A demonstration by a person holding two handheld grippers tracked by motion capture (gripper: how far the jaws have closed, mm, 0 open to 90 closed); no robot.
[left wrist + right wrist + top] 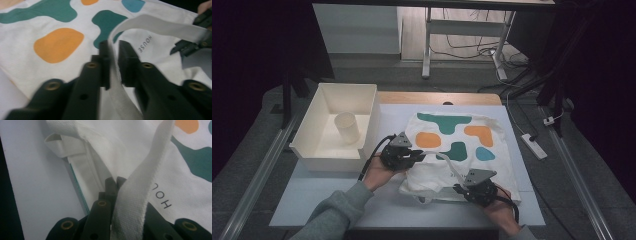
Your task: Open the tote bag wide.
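White cotton, printed with teal, orange and blue blobs, covers the right half of a pale table (312,200): a tote bag (462,150) lying flat, seen from the high view. Beside it sits a cream bin (324,150) with a cup (347,127) standing upright inside. Beyond the table lie dark floor, a desk frame (428,45), loose cables and a power strip (533,145). The left gripper (414,157) rests at the bag's left edge, the right gripper (459,189) at its near edge.

In the left gripper view, the bag's strap (160,25) runs between the jaws, which stand slightly apart; whether the pads touch it is hard to judge through the blur.

In the right gripper view, the jaws are pinched together on the same strap, above the bag's open mouth and the pale tabletop.
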